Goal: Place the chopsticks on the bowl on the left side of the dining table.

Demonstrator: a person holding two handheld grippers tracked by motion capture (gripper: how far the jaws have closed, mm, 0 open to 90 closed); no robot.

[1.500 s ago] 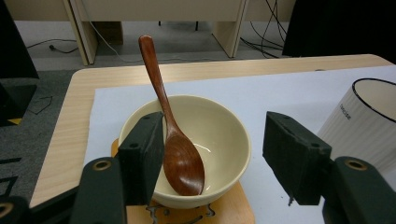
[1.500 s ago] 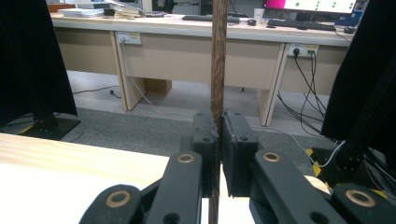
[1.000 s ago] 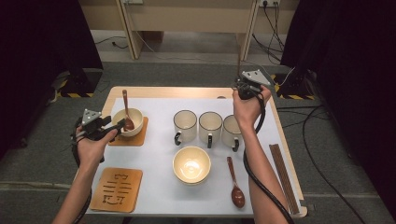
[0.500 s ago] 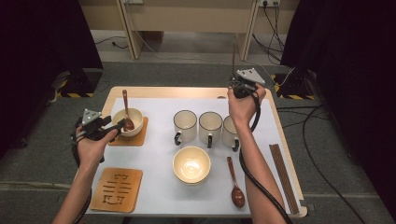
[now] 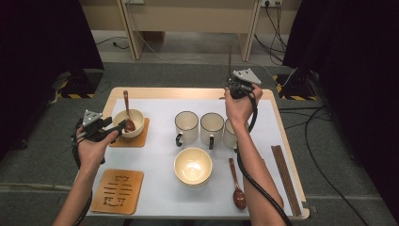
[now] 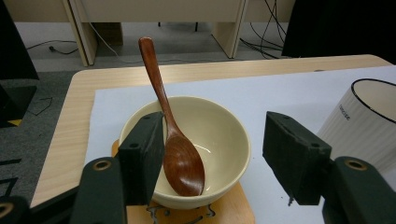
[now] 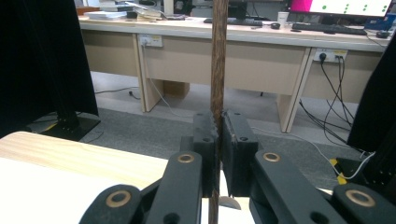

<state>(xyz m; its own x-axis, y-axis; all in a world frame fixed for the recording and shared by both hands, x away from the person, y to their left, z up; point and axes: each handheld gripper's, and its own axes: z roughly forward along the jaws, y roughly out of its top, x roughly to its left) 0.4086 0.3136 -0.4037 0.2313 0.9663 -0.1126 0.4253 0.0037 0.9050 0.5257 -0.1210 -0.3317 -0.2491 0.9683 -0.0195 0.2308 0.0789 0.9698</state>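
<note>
A cream bowl (image 5: 135,117) stands on a wooden coaster (image 5: 141,139) at the table's left, with a brown wooden spoon (image 5: 128,120) leaning in it. My left gripper (image 5: 120,126) is open at the bowl's near rim. In the left gripper view the spoon (image 6: 180,158) lies just beside the left jaw, over the bowl (image 6: 224,135), with my left gripper (image 6: 215,161) wide apart. My right gripper (image 5: 231,85) is raised over the table's far edge, shut on a dark wooden chopstick (image 5: 229,56) that stands upright. The right gripper view shows the chopstick (image 7: 218,70) clamped in my right gripper (image 7: 219,135).
Three white mugs (image 5: 211,126) stand in a row mid-table, with a second cream bowl (image 5: 193,165) in front of them. Another spoon (image 5: 236,186) lies to its right, and dark chopsticks (image 5: 284,179) by the right edge. An empty patterned coaster (image 5: 117,190) sits front left.
My right gripper has shifted slightly left and the chopstick now points straight up. The left gripper and the bowl have not moved.
</note>
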